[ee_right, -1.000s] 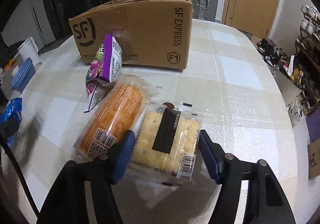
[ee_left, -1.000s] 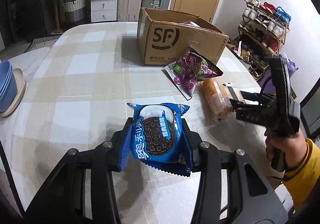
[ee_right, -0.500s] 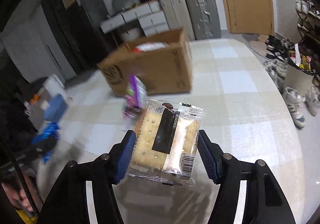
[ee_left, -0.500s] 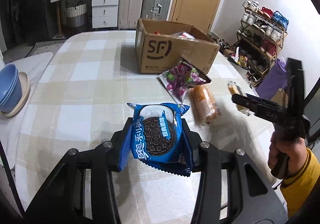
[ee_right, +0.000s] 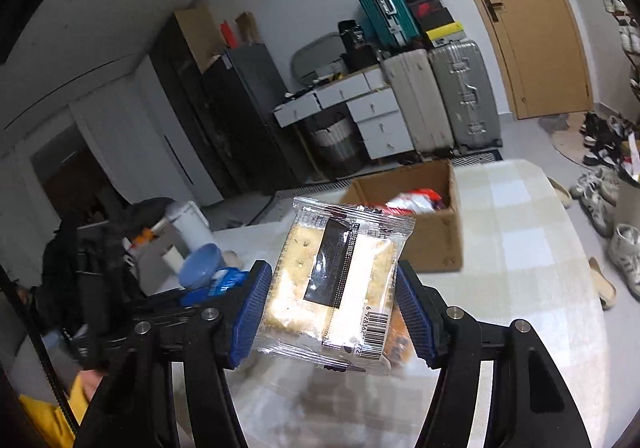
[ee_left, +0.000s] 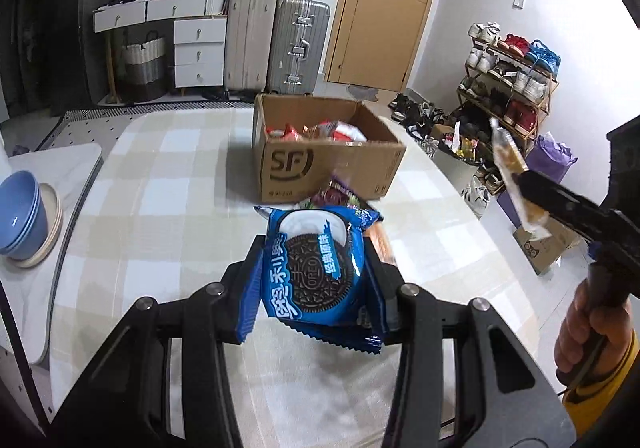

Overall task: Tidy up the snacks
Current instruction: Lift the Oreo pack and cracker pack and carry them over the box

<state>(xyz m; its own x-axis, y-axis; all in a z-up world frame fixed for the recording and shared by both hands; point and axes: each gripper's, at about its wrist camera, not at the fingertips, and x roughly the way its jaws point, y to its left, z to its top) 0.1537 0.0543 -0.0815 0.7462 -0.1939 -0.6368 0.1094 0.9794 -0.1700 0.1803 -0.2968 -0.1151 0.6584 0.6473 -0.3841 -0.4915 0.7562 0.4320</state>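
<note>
Both grippers loaded, held up over the table.

Left gripper fingers clamped on blue Oreo pack, pack upright between the pads; cardboard box ahead of the fingertips, open, snacks inside. Right gripper fingers clamped on clear cracker pack, barcode by the right pad; same box beyond the tips, slightly right.
</note>
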